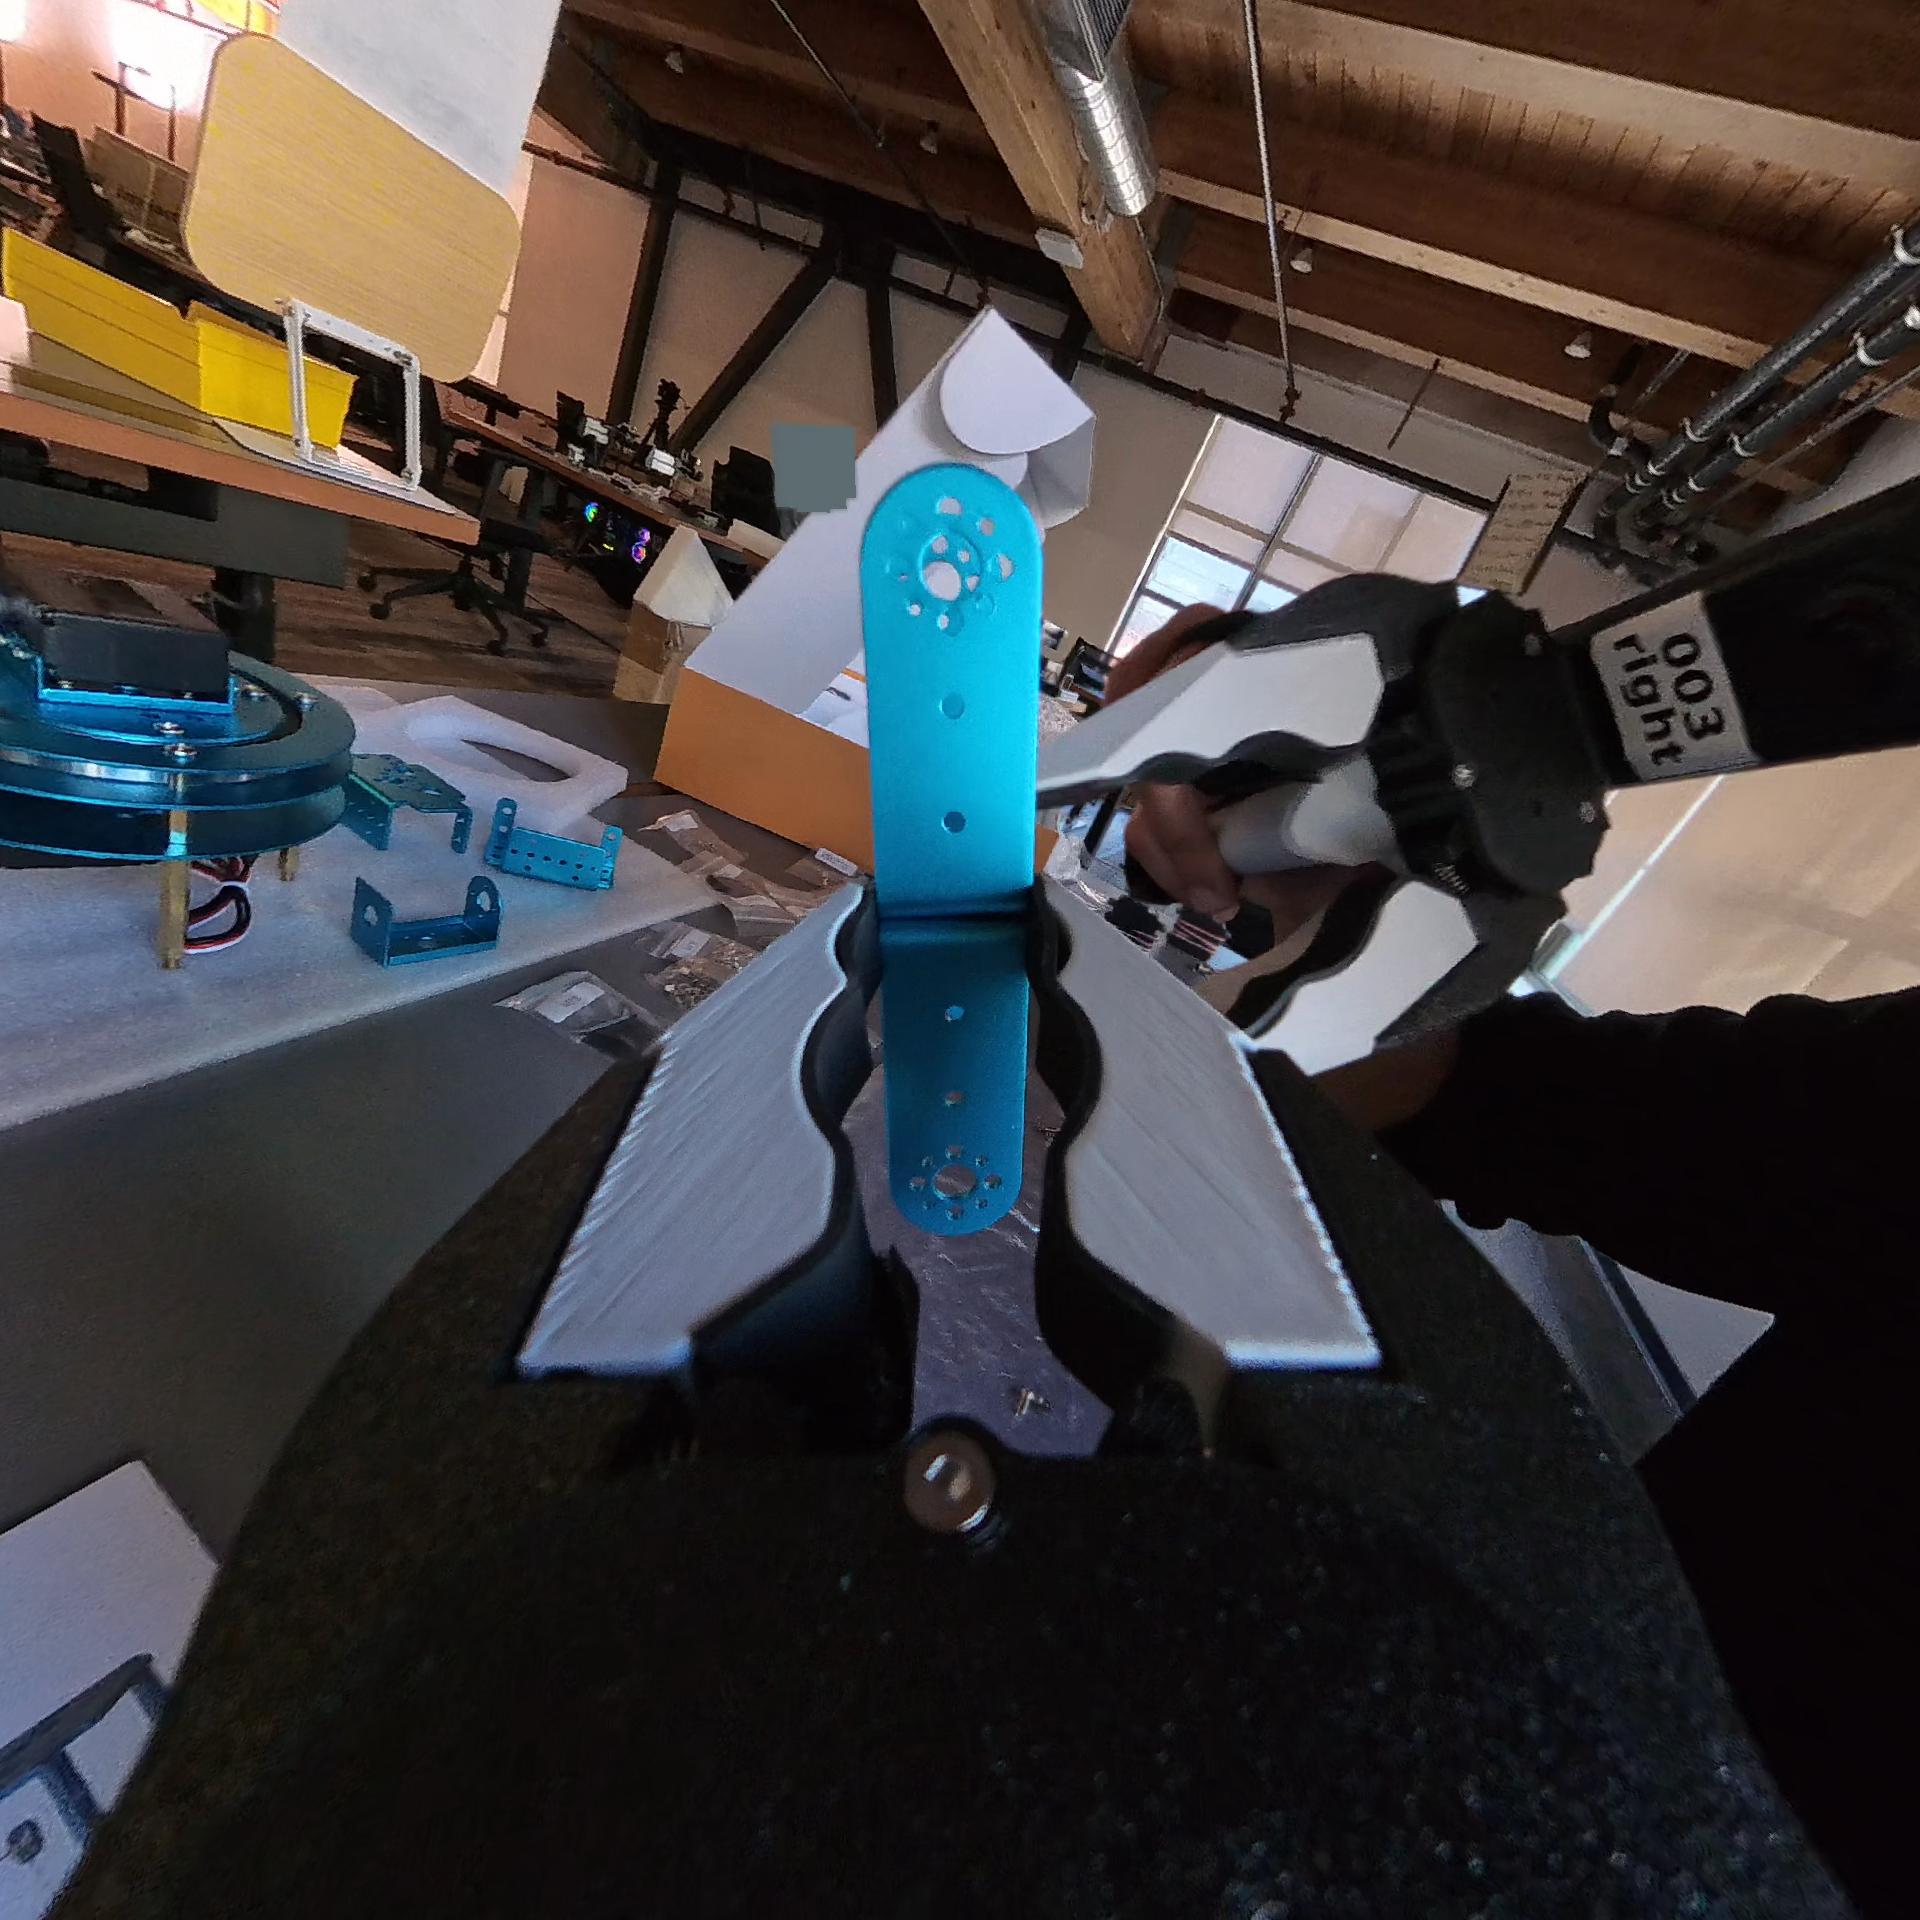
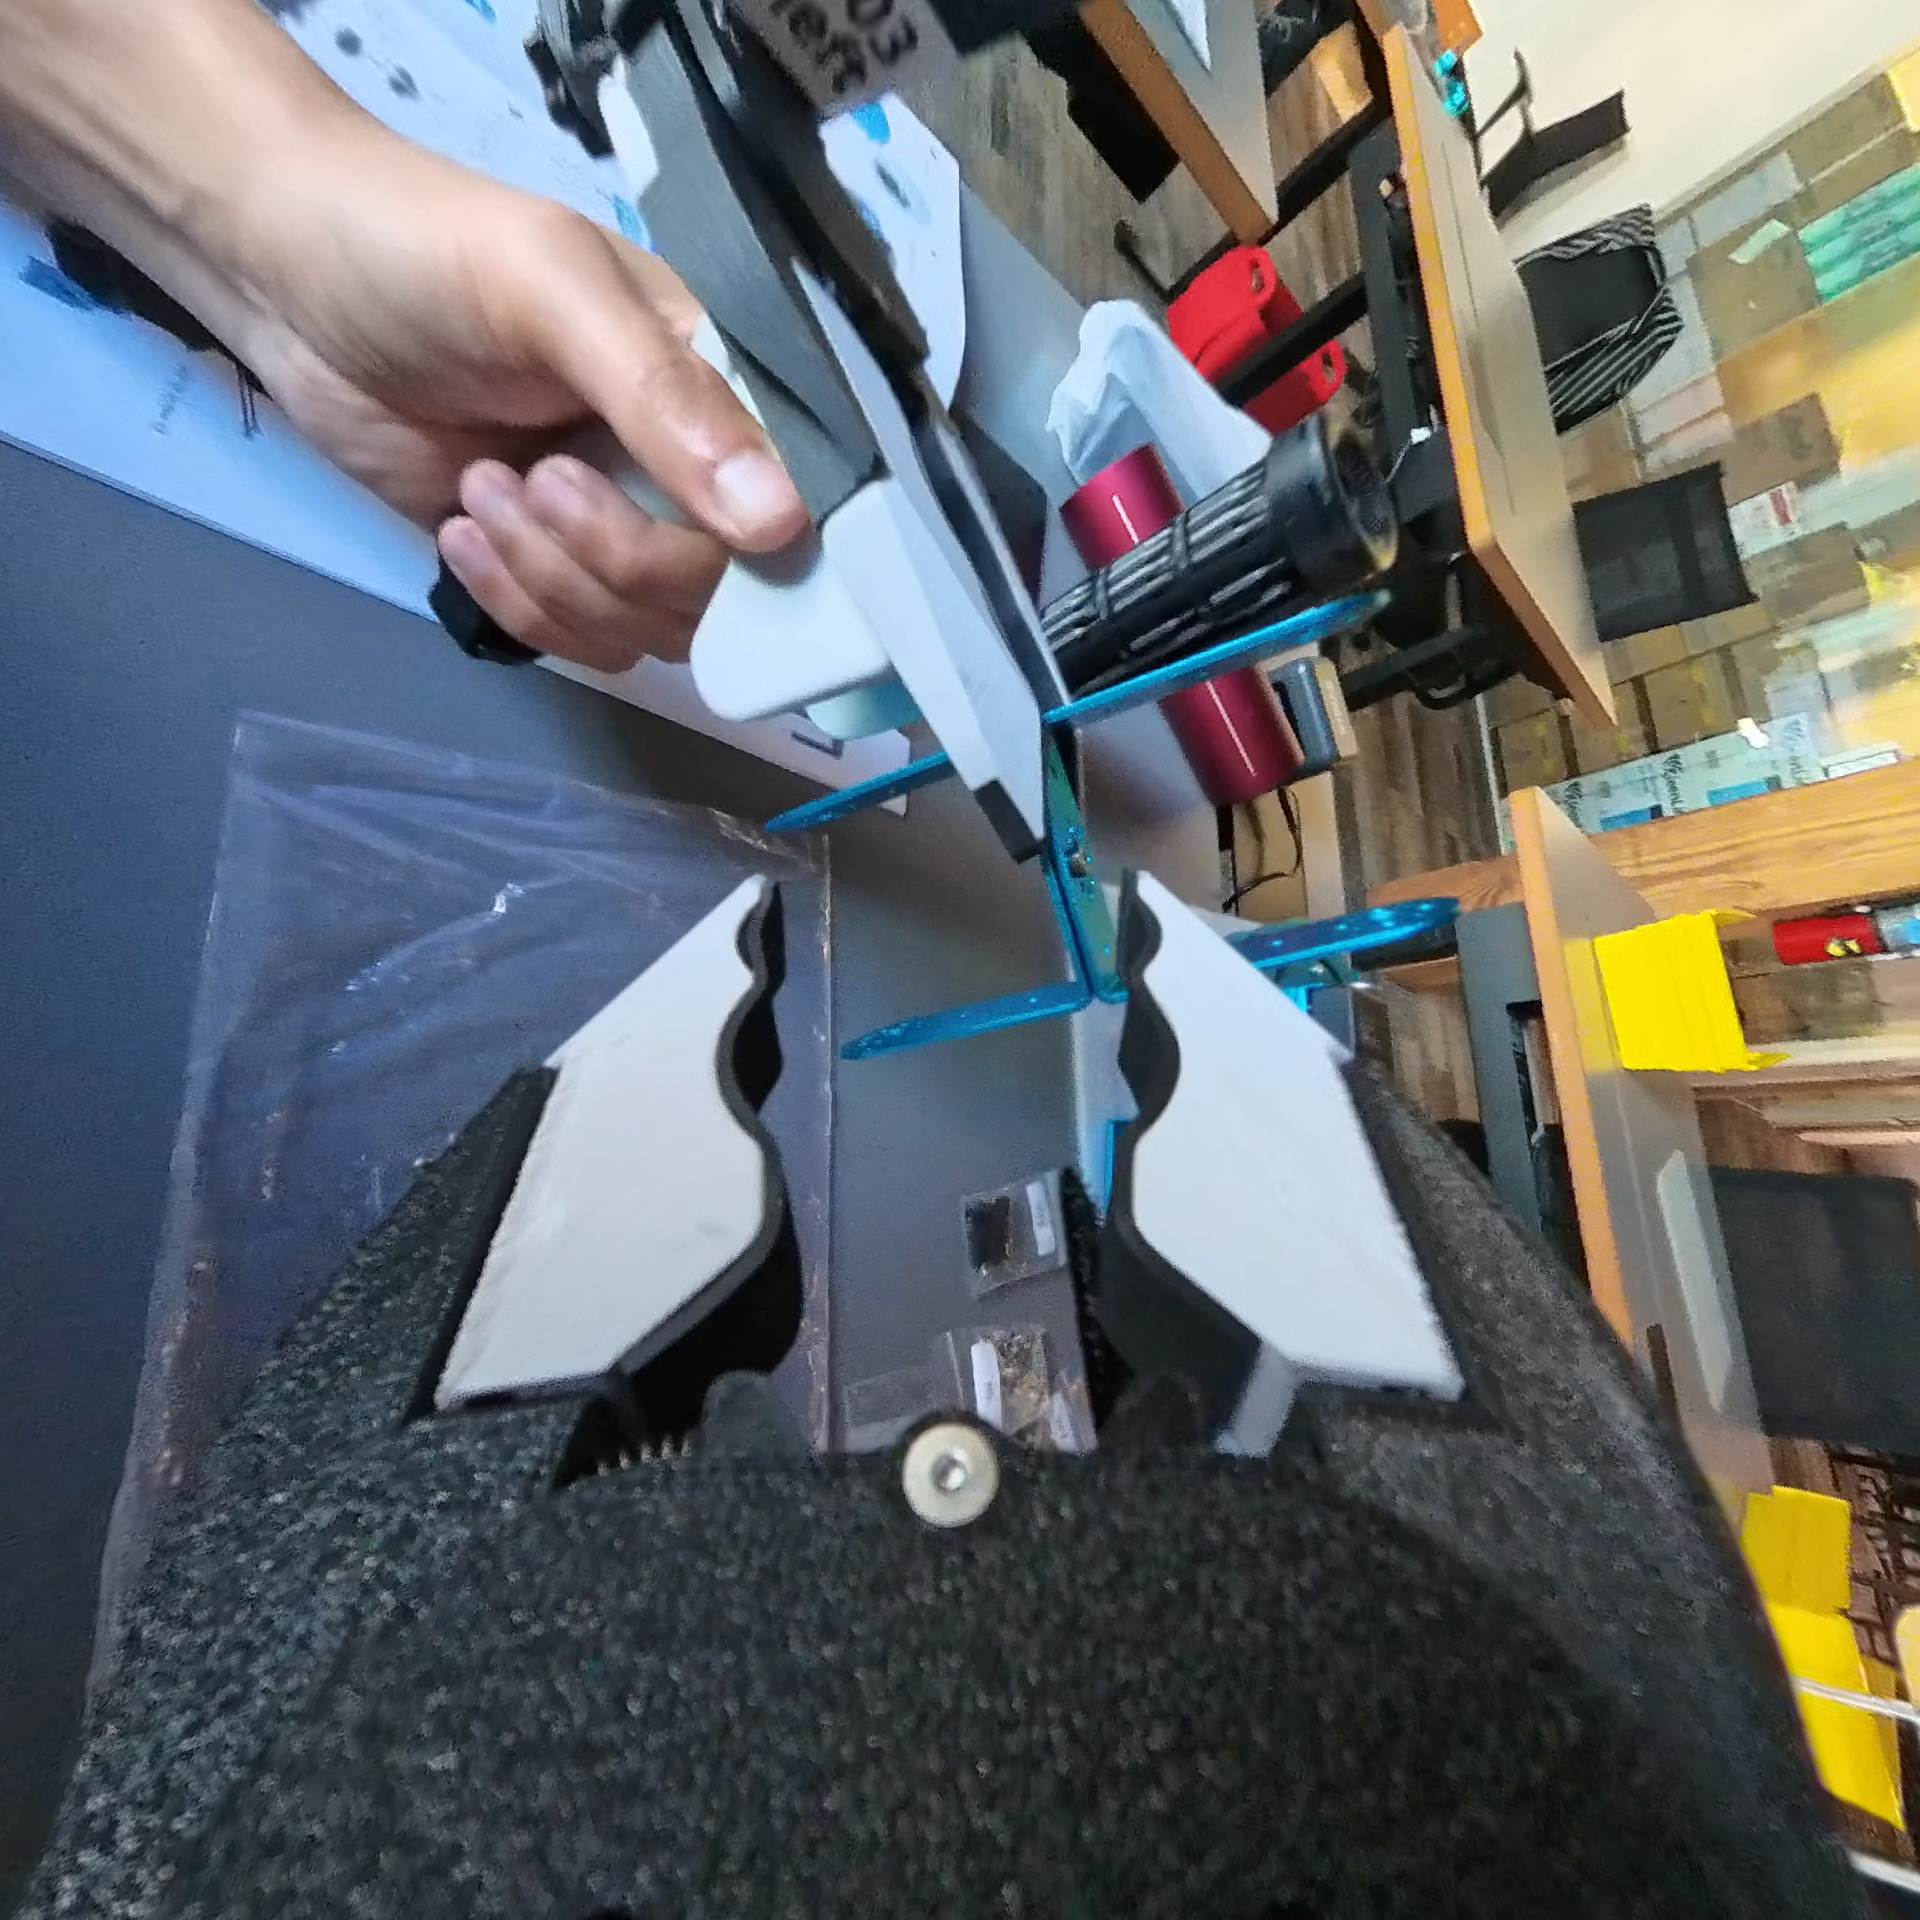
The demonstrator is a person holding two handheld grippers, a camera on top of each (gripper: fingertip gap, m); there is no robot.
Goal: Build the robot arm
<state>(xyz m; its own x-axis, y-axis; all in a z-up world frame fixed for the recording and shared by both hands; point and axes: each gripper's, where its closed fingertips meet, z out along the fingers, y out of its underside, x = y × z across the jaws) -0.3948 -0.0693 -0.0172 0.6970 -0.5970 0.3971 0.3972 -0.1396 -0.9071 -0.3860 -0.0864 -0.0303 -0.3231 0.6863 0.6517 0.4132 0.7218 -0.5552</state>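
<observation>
Your work surface is a dark grey table [image 1: 260, 1195] partly covered by a white foam sheet [image 1: 94, 997]. On the sheet, just beside the round blue turntable base [image 1: 166, 748], lie three small blue brackets [image 1: 426, 925]. Farther from that base sit small clear parts bags [image 1: 566, 1003] and an open orange-and-white box [image 1: 769, 758].

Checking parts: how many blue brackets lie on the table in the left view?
3 brackets: one beside the round base, one right of it, one nearest the camera. Others may be hidden.
</observation>
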